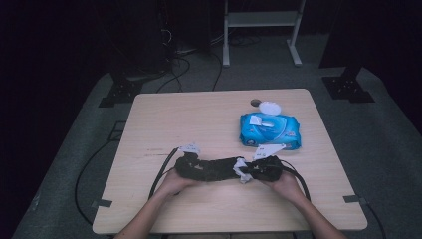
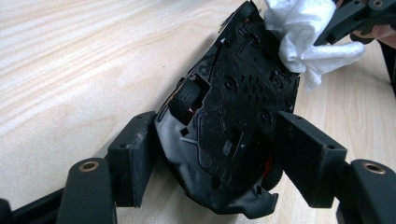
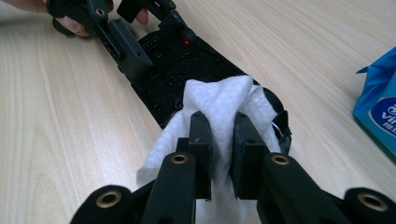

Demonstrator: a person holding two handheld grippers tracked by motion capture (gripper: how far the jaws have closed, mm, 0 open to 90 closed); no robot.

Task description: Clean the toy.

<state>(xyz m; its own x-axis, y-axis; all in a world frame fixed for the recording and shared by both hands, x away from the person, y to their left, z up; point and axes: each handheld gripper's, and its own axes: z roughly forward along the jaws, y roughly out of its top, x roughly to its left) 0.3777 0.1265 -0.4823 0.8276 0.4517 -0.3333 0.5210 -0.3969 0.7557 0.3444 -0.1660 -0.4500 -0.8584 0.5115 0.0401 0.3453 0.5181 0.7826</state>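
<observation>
Two hand-held grippers meet over one black toy car [image 1: 211, 168], which lies upside down, underside showing, near the front middle of the wooden table [image 1: 164, 119]. We see the left gripper [image 2: 215, 154] straddling one end of the car: its pads stand on either side of the body, one touching or nearly touching the edge, the other just beside it, so we cannot tell whether they press yet. The right gripper [image 3: 219, 140] is clenched on a bunched white wipe [image 3: 219, 100], whose wad rests against the other end of the car. A blue pack of wipes [image 1: 270, 130] lies farther back on the table, apart from the work, with a white lid [image 1: 269, 107] just behind it.

We judge the car to be light, stiff moulded plastic, with a ribbed, screw-studded underside and small wheels [image 2: 187, 95] that would let it roll or skid on the smooth wood. The best hold seems to be across the flat side walls of the body, between the wheels, where the pads can bear squarely; thin trim at the ends looks breakable. The wipe is soft and limp, probably damp, and is best pinched in a thick fold, as it is now.
</observation>
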